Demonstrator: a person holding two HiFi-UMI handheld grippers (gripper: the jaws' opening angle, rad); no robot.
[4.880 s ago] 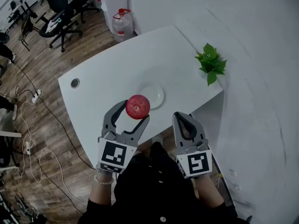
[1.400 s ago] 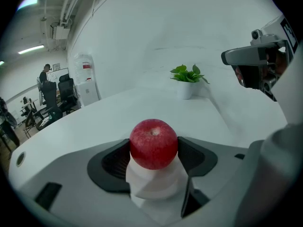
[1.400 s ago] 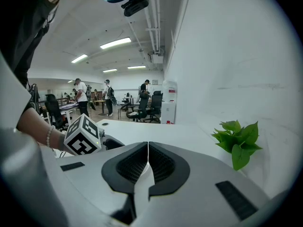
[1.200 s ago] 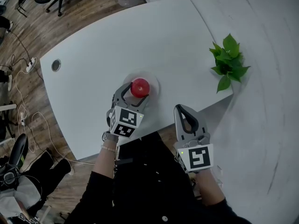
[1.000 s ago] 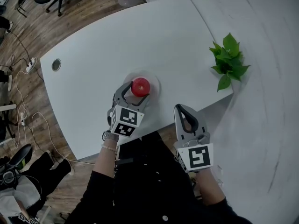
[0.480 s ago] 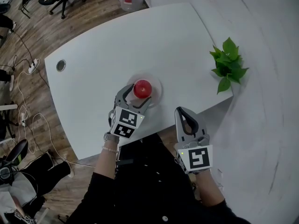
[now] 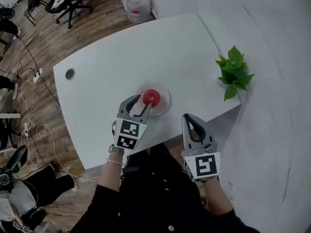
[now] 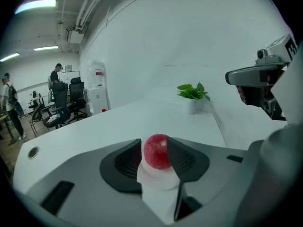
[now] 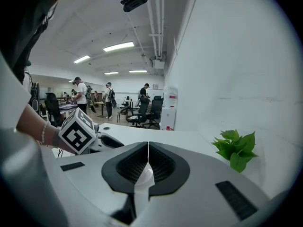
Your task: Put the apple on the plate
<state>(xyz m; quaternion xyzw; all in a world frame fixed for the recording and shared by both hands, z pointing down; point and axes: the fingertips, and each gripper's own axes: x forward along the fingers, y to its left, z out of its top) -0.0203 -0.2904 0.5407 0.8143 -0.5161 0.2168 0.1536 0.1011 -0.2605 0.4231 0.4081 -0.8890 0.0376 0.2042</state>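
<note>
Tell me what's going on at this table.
A person holds a claw in each hand. The apple sits on the plate, near the front edge of the white table. The left claw hovers on the person's side of it; its jaws have just been closing, part open, with nothing between them. The right claw is shut and empty, off the table's edge.
</note>
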